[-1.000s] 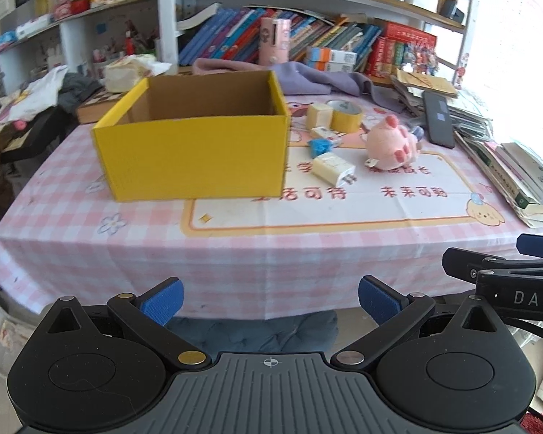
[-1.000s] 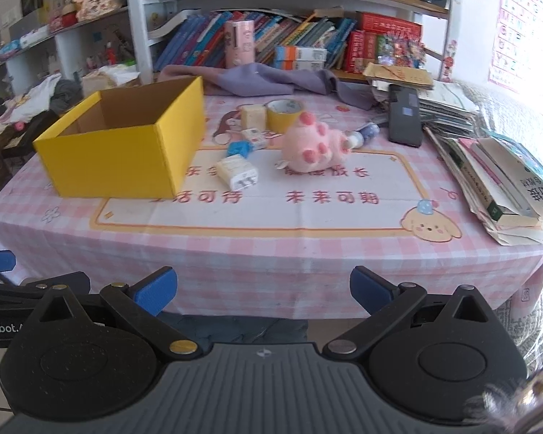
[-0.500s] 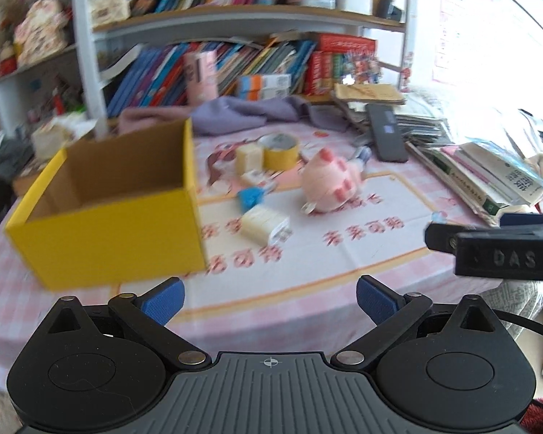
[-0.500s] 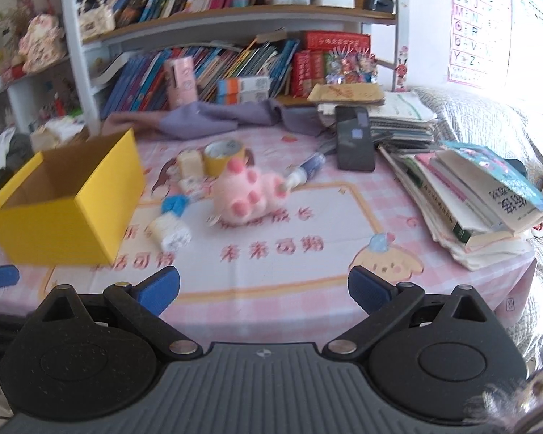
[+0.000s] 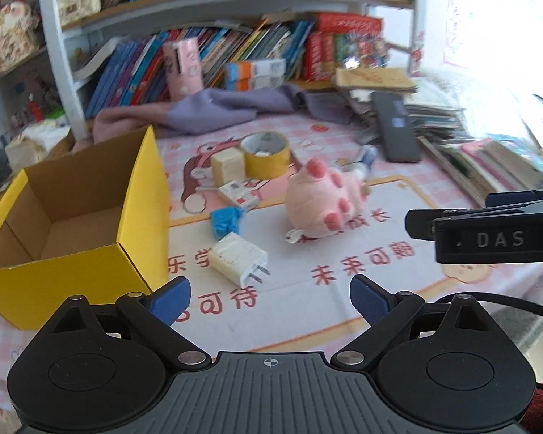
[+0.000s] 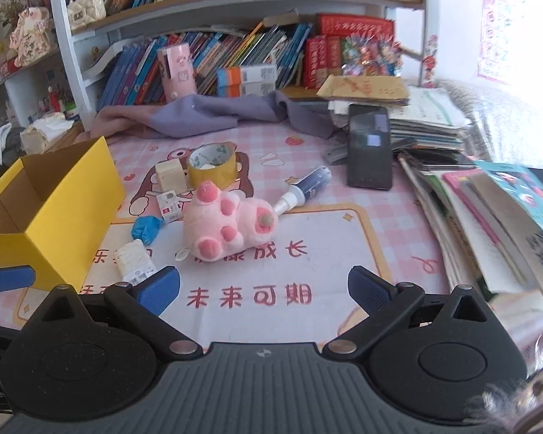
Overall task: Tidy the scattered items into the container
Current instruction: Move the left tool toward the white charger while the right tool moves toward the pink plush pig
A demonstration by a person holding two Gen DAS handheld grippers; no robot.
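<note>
The left tongs (image 5: pixel 269 291) are spread wide and hold nothing, hovering over the near part of the tabletop (image 5: pixel 344 311), which wears a pink checked cloth printed with cartoon figures and red characters. The right tongs (image 6: pixel 264 287) are likewise wide open and empty. Just ahead of the left tongs lies a white charger plug (image 5: pixel 237 262), its long axis slanting, prongs toward the near right. Beyond it sit a crumpled blue wrapper (image 5: pixel 225 218), a small white box (image 5: pixel 239 193), a cream block (image 5: pixel 227 166) and a yellow tape roll (image 5: pixel 266 153) resting flat. The pink plush toy (image 6: pixel 224 226) lies on its side mid-table, feet toward the camera. A spray bottle (image 6: pixel 306 190) lies slanted, nozzle toward the plush. The open yellow box (image 5: pixel 72 224) stands at the left. Behind are a purple cloth (image 6: pixel 213 115), a black phone (image 6: pixel 368 146) on stacked books (image 6: pixel 488 217) and crowded bookshelves (image 6: pixel 235 50).
</note>
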